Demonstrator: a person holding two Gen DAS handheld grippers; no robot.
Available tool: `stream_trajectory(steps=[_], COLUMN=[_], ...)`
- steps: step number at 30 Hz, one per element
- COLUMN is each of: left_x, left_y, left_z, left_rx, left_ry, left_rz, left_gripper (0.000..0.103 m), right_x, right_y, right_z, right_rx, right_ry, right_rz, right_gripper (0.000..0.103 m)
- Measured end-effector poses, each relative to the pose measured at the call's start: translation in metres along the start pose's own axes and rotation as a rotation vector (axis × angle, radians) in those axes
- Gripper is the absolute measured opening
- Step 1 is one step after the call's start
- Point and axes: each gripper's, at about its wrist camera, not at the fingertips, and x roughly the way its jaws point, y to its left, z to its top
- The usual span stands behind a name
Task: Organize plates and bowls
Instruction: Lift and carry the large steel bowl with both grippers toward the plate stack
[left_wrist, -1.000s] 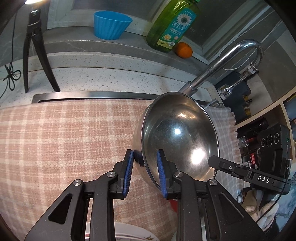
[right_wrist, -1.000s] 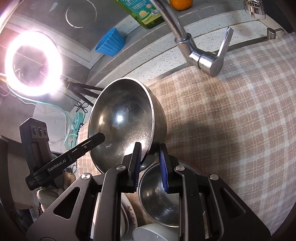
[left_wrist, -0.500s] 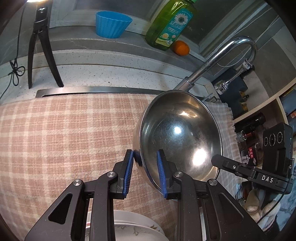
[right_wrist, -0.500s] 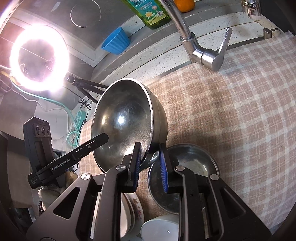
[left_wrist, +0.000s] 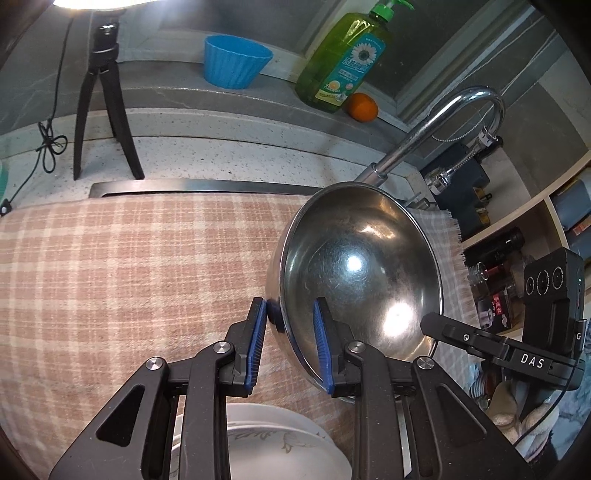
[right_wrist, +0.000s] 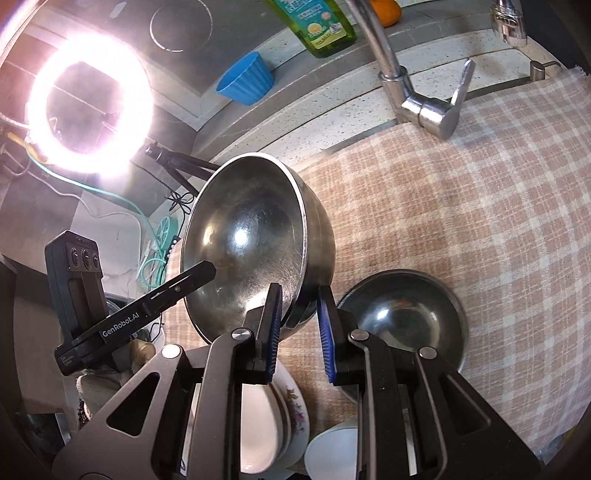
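A large steel bowl (left_wrist: 362, 273) hangs tilted above the checked cloth (left_wrist: 129, 277), held from both sides. My left gripper (left_wrist: 290, 343) is shut on its rim, one blue pad outside and one inside. In the right wrist view the same steel bowl (right_wrist: 251, 243) is pinched at its opposite rim by my right gripper (right_wrist: 299, 328), also shut. A smaller steel bowl (right_wrist: 402, 314) rests on the checked cloth (right_wrist: 461, 221) below. Floral plates (right_wrist: 291, 406) and a white bowl (right_wrist: 332, 454) lie near the bottom edge. A white plate (left_wrist: 280, 443) shows under my left gripper.
A chrome faucet (left_wrist: 443, 122) arches behind the bowl. On the ledge stand a blue cup (left_wrist: 236, 61), a green soap bottle (left_wrist: 343, 59) and an orange (left_wrist: 364, 107). A tripod (left_wrist: 103, 110) and a bright ring light (right_wrist: 88, 114) are at the left. Shelves (left_wrist: 517, 258) stand right.
Both grippers have lifted the large bowl up and toward the near side. The smaller steel bowl and the plates under it have come into fuller view.
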Motion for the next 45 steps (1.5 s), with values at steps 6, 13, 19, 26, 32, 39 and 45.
stream_trajectory(steps=[6,13,19,26,32,39,45], left_x=[-0.012,-0.032,-0.051,-0.076,-0.096,-0.119,-0.129], left_y=[0.015,0.036,0.059,0.090,0.116,0.140,0.159], left_z=[-0.001,-0.005,-0.012,-0.028,-0.049,-0.078,-0.100], left_rx=[-0.018,-0.041,-0.080,-0.140,-0.197,-0.256,-0.309], left_ry=[-0.016,-0.039,-0.064,-0.092,-0.108,-0.128,-0.132], left_rz=[0.007,0.027,0.045,0.076,0.101,0.130,0.152], left_gripper=[0.023,0.022,0.023,0.023,0.023,0.023,0.023], right_x=[0.006,0.021,0.038,0.060,0.083,0.109,0.133], right_y=[0.018,0.043,0.069,0.101,0.128,0.156,0.174], right_z=[-0.002,-0.007,-0.012,-0.022,-0.038,-0.058,-0.077], right_rx=[-0.020,-0.055,-0.095,-0.147,-0.194,-0.246,-0.281], right_ry=[0.004,0.030,0.059,0.103,0.158,0.217,0.270], right_rz=[0.007,0.019,0.033,0.054,0.075,0.088,0.091], right_gripper=[0.020,0.020,0.020,0.020,0.020,0.020,0.020])
